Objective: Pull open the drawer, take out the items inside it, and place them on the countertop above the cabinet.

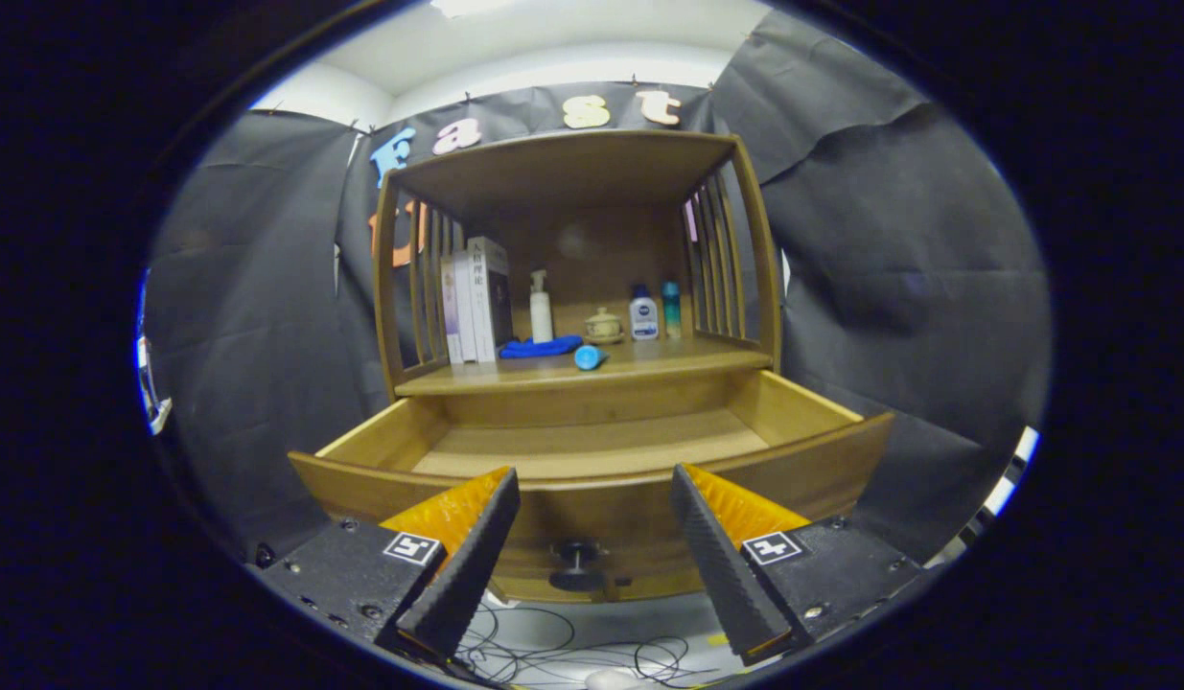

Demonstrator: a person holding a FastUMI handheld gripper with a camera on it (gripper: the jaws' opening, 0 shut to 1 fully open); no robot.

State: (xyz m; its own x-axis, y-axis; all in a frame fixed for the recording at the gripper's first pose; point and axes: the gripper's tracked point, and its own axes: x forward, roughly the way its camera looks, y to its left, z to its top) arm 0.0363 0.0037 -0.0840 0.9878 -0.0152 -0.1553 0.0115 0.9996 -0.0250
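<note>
The tool (592, 546) is released, fingers spread wide at the lower centre of the frame, holding nothing. The drawer (592, 450) stands pulled open just beyond them, its knob (577, 556) between the fingers. Above, mid-frame, the bench (649, 364) carries books (476, 302), a blue cloth (539, 347), bottles (644, 316) and a blue cylinder (589, 357).

The wooden drawer (592, 450) stands pulled fully out of the cabinet (577, 287), its bare floor showing. A dark round knob (576, 556) sits at the middle of its curved front, between the spread jaws.
</note>
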